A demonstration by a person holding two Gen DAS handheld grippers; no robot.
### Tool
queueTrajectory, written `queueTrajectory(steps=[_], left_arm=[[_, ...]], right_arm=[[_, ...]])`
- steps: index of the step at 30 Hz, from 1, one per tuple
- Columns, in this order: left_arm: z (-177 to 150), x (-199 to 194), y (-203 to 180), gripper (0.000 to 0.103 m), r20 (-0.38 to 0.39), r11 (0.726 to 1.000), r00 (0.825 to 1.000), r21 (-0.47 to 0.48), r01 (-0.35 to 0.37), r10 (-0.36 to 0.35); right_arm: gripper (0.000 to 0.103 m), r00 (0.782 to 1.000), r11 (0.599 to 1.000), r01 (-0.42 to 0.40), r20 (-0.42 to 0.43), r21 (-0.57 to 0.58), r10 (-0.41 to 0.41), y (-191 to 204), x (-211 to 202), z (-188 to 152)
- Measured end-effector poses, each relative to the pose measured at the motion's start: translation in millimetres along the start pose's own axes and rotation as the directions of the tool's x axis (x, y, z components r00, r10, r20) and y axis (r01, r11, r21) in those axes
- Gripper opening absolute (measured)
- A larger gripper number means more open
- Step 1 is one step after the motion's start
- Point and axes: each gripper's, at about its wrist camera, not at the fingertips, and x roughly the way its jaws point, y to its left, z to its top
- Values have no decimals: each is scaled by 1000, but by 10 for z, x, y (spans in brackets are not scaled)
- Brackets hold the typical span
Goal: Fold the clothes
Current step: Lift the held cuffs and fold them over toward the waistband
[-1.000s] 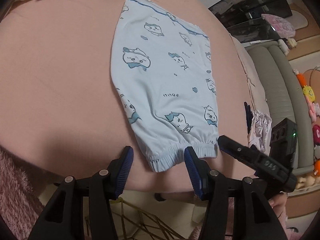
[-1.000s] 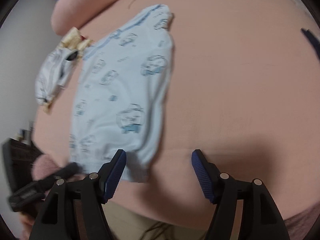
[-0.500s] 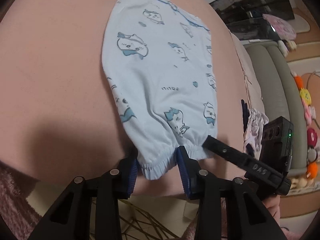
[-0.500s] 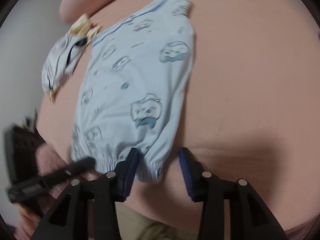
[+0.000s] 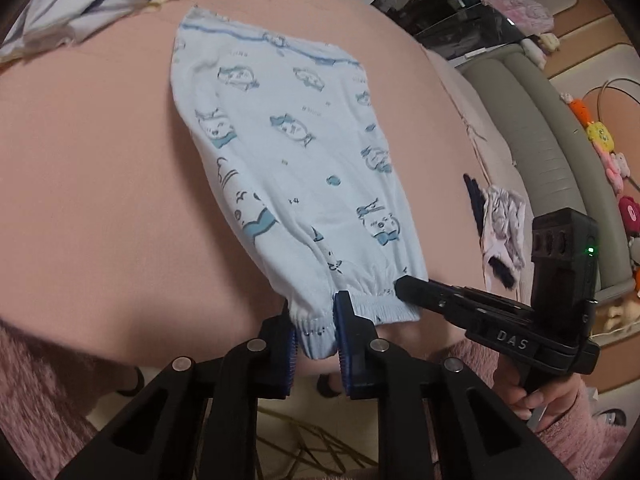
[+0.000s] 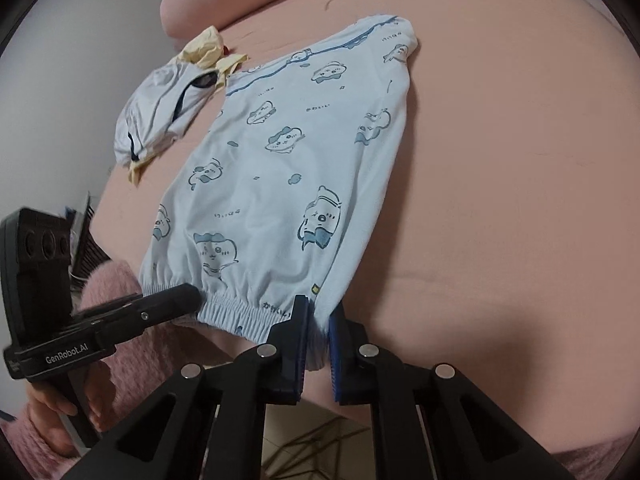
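A light blue garment (image 5: 296, 152) printed with cartoon animals lies flat on the pink bed (image 5: 88, 168), its gathered elastic hem at the near edge. My left gripper (image 5: 315, 334) is shut on the left corner of that hem. My right gripper (image 6: 318, 334) is shut on the right corner of the same hem (image 6: 248, 316). The garment also shows in the right wrist view (image 6: 288, 168). Each gripper shows in the other's view, the right one (image 5: 416, 298) and the left one (image 6: 176, 300), both at the hem.
A crumpled white and yellow garment (image 6: 172, 96) lies at the far left of the bed, also in the left wrist view (image 5: 76, 4). A small patterned cloth (image 5: 500, 232) lies on the right. A grey sofa (image 5: 552, 160) stands beyond. The bed's near edge is just under the grippers.
Both grippers moved in over the hem and closed on it: they were open a second ago, half closed half a second ago. The hem corners are now pinched and slightly raised.
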Motion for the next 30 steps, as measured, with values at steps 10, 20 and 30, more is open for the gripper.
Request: queueTrajectory(steps=[10, 20, 30], left_arm=[[-262, -73, -151, 15, -40, 992, 994, 88, -94, 98], [-368, -259, -215, 15, -27, 986, 995, 142, -93, 98], [1, -460, -270, 15, -10, 991, 1000, 134, -18, 20]], right_arm=[[7, 999, 999, 32, -16, -34, -33, 118, -184, -485], [7, 999, 998, 35, -2, -42, -35, 233, -422, -581], [7, 1000, 999, -5, -1, -36, 5, 195, -497, -245]])
